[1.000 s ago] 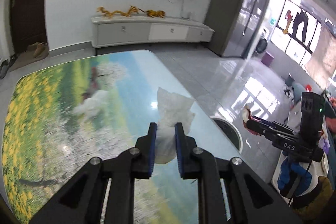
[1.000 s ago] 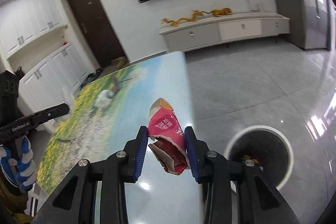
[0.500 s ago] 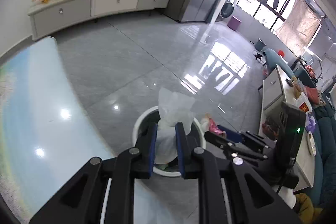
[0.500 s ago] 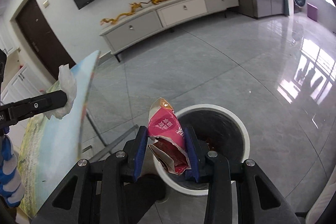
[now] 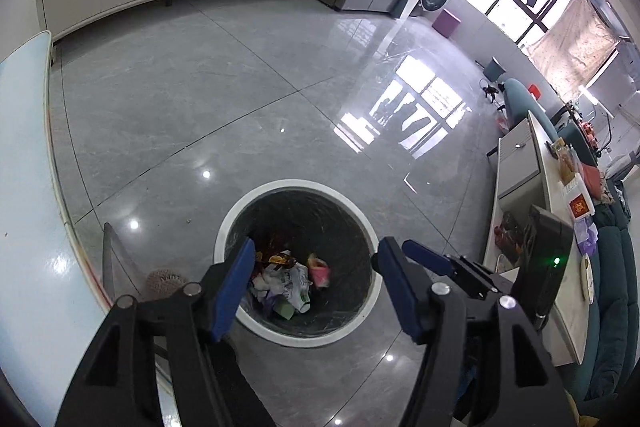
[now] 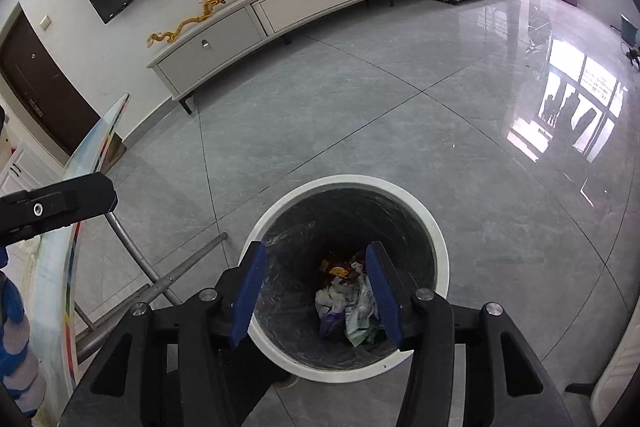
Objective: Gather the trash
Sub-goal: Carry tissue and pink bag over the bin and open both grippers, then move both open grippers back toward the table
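A round white-rimmed trash bin [image 5: 362, 223] with a black liner stands on the grey floor; it also shows in the right wrist view [image 6: 434, 227]. Crumpled wrappers and tissue [image 5: 290, 281] lie at its bottom, seen too in the right wrist view [image 6: 346, 301]. My left gripper [image 5: 316, 285] is open and empty above the bin. My right gripper [image 6: 318, 293] is open and empty above the bin. The right gripper's blue-padded fingers [image 5: 428, 261] show in the left wrist view, and a left finger [image 6: 72, 201] shows in the right wrist view.
The table's edge [image 5: 24, 187] with metal legs [image 6: 176, 273] is to the left of the bin. A white TV cabinet [image 6: 280, 11] stands by the far wall. A low side table [image 5: 552, 227] with clutter and a sofa are on the right.
Both grippers have opened over the bin. The white tissue left the left gripper and the red wrapper left the right gripper; both now lie in the bin.
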The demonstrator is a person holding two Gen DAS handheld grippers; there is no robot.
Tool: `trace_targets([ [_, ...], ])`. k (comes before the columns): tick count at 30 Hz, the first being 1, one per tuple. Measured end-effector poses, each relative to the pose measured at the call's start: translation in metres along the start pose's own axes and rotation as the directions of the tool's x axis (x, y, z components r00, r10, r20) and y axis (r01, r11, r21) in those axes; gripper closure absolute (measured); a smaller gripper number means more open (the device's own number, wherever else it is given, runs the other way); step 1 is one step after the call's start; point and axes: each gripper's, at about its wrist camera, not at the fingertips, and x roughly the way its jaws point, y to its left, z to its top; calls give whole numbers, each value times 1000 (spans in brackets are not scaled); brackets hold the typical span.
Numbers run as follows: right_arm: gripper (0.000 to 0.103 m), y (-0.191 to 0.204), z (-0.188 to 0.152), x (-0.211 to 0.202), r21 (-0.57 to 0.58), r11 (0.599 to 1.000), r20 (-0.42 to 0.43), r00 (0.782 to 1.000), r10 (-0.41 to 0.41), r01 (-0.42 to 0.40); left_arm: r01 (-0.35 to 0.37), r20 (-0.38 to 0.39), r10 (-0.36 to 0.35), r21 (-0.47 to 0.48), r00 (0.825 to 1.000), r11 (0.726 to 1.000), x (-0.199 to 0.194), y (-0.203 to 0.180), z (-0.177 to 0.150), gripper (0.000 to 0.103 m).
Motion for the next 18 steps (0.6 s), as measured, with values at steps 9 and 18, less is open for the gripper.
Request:
trace_targets([
  [9, 51, 15, -4, -21, 9, 1000, 21, 1000, 6, -6, -62, 36, 61, 33, 997, 998, -35, 2, -26, 41],
  [18, 50, 68, -1, -63, -77, 997, 88, 995, 34, -28, -154, 165, 152, 3, 974, 988, -124, 35, -66, 39],
])
